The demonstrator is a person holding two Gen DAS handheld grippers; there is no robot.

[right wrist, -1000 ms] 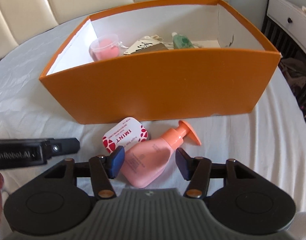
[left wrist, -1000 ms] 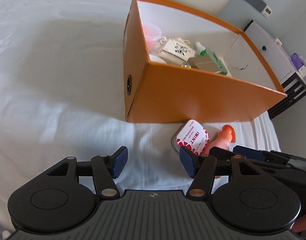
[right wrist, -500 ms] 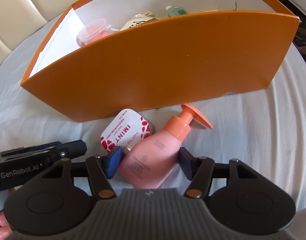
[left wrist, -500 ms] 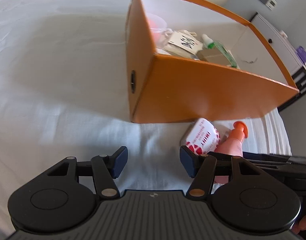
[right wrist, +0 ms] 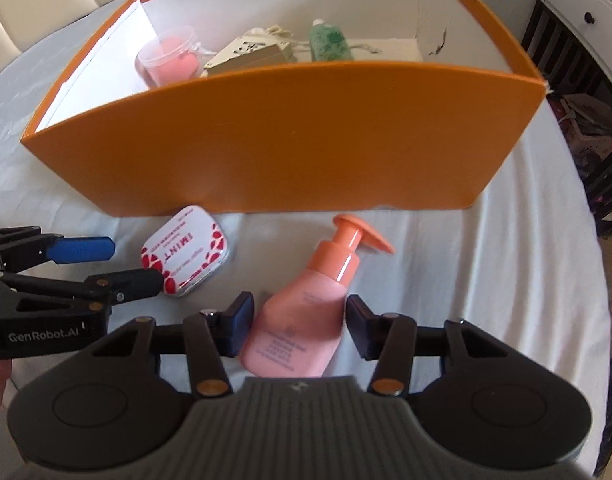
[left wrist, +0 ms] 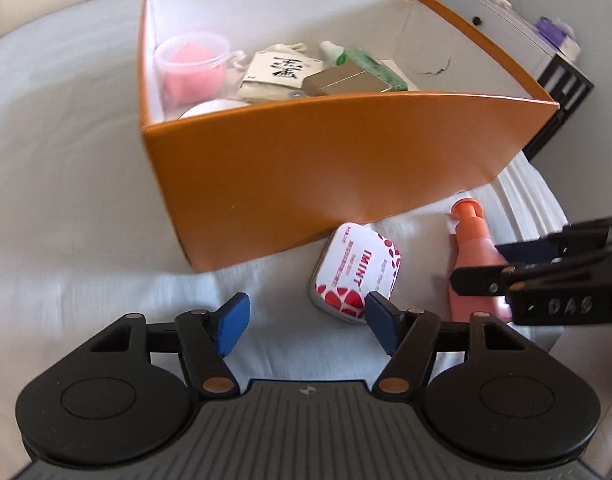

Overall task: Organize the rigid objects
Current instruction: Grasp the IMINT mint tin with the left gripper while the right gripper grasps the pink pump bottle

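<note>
Tablecloth, pale and wrinkled, carries every item listed.

Orange box, open-topped, stands beyond both grippers. Contents already stowed: clear cup with pink sponge, tan tagged pouch, green bottle, gold-brown block. Judged: most of the sorting is done; two items remain outside, along the near wall.

Pink pump bottle, lying on its side, pump head toward the box. Its body sits between the fingers of the right gripper, with a narrow gap visible at each side. Jaws are closing around it; the pads do not yet appear to press, so not grasped so far.

Mint tin, white with red pattern, flat on the cloth, just ahead of the left gripper and toward its right finger, whose tip lies at the tin's near edge. Jaws are opening and hold nothing; the tin is not yet between them.

Remaining, by judgement: grasp, lift and drop both into the box.
</note>
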